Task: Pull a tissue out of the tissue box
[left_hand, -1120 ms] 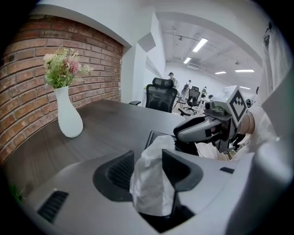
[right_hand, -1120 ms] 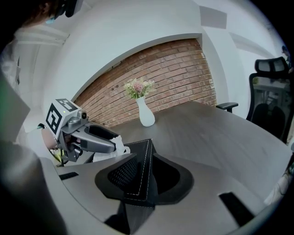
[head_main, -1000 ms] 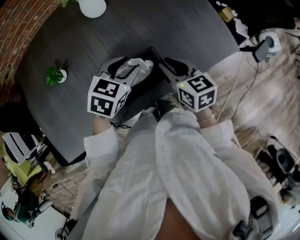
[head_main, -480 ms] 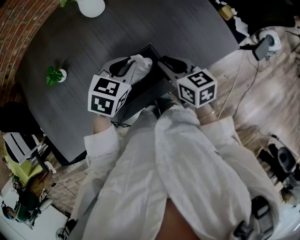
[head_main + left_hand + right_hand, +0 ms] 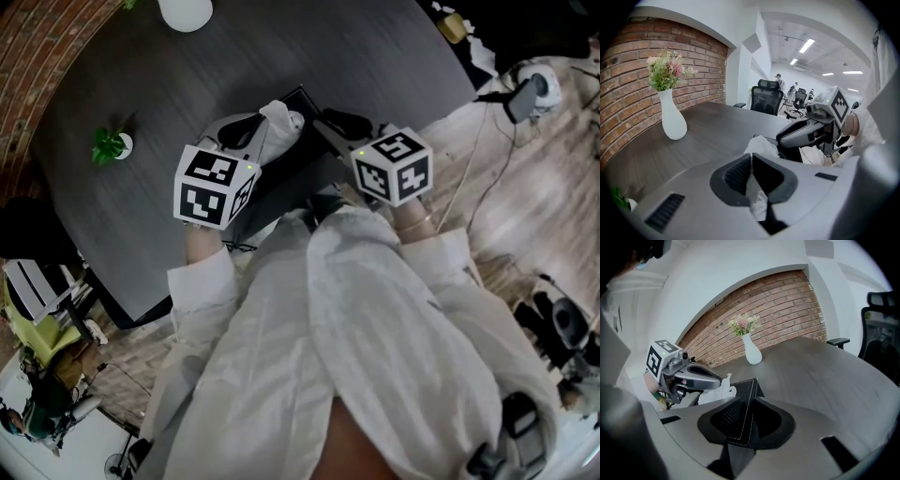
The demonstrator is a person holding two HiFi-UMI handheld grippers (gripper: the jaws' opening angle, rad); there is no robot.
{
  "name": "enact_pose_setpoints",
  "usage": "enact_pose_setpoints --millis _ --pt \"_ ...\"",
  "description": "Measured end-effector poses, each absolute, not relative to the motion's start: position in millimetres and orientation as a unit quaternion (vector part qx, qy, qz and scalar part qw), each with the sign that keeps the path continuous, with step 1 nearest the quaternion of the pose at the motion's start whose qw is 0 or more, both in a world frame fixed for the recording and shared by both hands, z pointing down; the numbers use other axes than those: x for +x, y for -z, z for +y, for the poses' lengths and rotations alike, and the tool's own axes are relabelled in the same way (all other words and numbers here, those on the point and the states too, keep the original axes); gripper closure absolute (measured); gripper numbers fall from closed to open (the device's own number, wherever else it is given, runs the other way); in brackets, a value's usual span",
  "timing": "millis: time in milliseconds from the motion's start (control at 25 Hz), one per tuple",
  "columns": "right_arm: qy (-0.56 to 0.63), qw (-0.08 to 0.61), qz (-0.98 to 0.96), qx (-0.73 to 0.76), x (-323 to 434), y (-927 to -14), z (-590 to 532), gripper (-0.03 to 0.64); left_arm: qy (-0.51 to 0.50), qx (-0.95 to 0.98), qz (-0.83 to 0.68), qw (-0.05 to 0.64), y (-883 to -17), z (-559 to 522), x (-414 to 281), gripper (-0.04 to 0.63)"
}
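So, the L gripper (image 5: 752,159) has its jaws pinched tight on the white tissue (image 5: 761,146). The jaws have just been closing, & the tissue is right between them. A bit of it pokes out at the near end of the jaws. The rest puffs up past the jaw tips, on top of the tissue box (image 5: 746,390).

The box is black w/ a thin white stitch line along its edge. It sits on the dark grey table (image 5: 375,56), at the near side, close to the person.

The R gripper (image 5: 747,404) is just right of the L one. Its jaws are close together w/ the edge of the box between them, so it holds the box. Both grippers point down at a slant.

Far off on the table stands a white vase (image 5: 673,123) w/ pink & green flowers (image 5: 668,70). A red brick wall (image 5: 628,93) is behind it. A tiny green plant (image 5: 111,146) sits on the left part of the table, well apart from the box. The person has white sleeves (image 5: 202,291).
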State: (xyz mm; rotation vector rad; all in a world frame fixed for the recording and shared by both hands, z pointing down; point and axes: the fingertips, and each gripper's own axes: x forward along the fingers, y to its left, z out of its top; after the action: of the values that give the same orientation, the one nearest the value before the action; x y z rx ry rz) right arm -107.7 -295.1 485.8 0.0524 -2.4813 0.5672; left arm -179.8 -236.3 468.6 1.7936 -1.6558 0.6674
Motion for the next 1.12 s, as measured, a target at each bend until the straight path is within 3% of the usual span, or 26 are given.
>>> enact_pose_setpoints --millis 1120 --pt "-0.148 0.326 -0.934 0.018 -109.2 -485.6 -291.6 0.535 -0.235 0.648 -0.683 0.243 -432.6 -227.4 -197.2 0.583"
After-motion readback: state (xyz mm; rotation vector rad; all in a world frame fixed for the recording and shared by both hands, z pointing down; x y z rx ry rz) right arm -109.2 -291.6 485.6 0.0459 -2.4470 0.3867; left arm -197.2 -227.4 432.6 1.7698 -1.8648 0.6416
